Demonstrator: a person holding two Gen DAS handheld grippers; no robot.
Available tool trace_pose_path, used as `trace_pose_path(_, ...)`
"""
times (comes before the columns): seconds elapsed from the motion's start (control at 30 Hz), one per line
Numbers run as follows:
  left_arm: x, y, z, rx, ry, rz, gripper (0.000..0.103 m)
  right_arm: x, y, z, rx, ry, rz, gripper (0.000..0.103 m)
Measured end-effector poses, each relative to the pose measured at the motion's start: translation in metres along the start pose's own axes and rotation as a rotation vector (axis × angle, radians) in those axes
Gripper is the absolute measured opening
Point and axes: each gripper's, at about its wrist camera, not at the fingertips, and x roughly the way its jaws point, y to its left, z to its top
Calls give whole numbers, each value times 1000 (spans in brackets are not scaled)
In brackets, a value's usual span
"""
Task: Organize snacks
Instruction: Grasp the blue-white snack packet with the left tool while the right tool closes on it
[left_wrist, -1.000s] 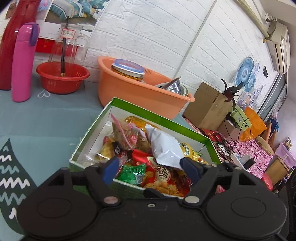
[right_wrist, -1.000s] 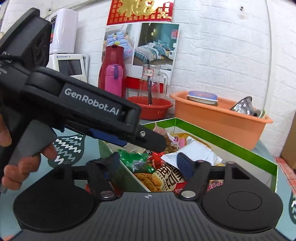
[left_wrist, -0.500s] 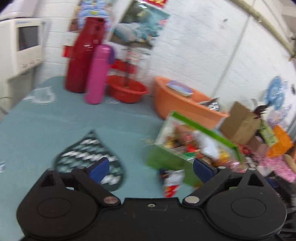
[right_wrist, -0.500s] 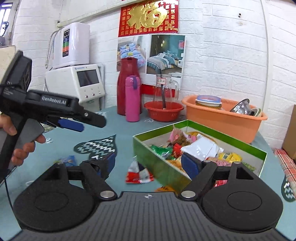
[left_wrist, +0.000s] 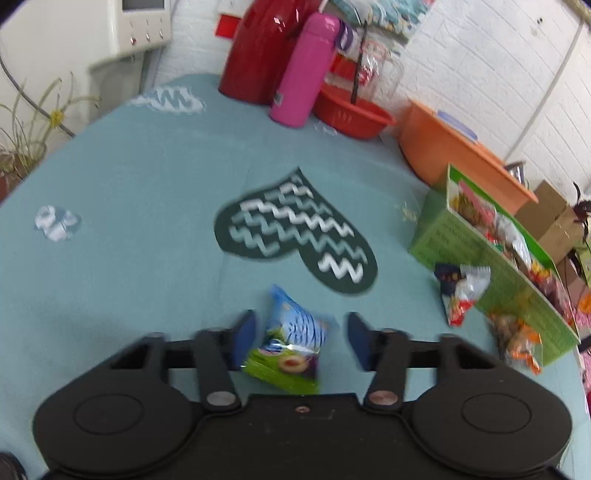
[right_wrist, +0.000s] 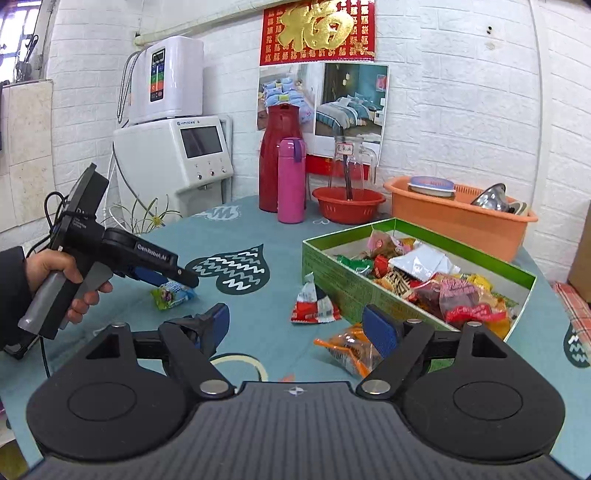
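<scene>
A blue and green snack packet (left_wrist: 291, 343) lies on the teal tablecloth between the fingers of my left gripper (left_wrist: 299, 336). Its jaws are closing around the packet, and the pads still stand apart from it. The right wrist view shows the same packet (right_wrist: 173, 295) under the left gripper (right_wrist: 184, 280), which a hand holds. The green box (right_wrist: 354, 284) with several snacks stands to the right. A red and white packet (right_wrist: 314, 306) and an orange packet (right_wrist: 347, 347) lie outside its near wall. My right gripper (right_wrist: 295, 325) hangs open above the cloth, nothing between its fingers.
At the back stand a red thermos (right_wrist: 280, 158), a pink bottle (right_wrist: 291, 181), a red bowl (right_wrist: 347, 203) with a glass jug and an orange basin (right_wrist: 458, 218). A white appliance (right_wrist: 173, 158) sits beyond the table's far left edge. A dark heart pattern (left_wrist: 295, 229) marks the cloth.
My left gripper swung away from above the box, leftward and down, to the blue and green packet on the cloth. The right gripper pulled back from the box, still open.
</scene>
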Motion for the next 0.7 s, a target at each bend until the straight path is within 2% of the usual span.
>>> trace_pose_path(0.07, -3, -10, -9, 23, 19, -30, 31, 0, 3, -5, 10, 16, 14, 103)
trace_pose_path(0.23, -8, -55, -44, 36, 86, -179, 32, 6, 17, -24, 21, 81, 71, 103)
trace_pose_path(0.33, -9, -80, -60, 40, 129, -254, 45, 14, 24, -38, 41, 144, 99, 103)
trace_pose_path(0.37, -10, -85, -63, 44, 137, -278, 53, 17, 26, -42, 53, 165, 107, 103)
trace_pose_path(0.5, -14, -95, -68, 88, 152, -300, 55, 24, 31, -54, 104, 203, 134, 103)
trace_pose_path(0.7, -15, -92, -63, 71, 156, -307, 55, 40, 34, -53, 178, 205, 158, 103)
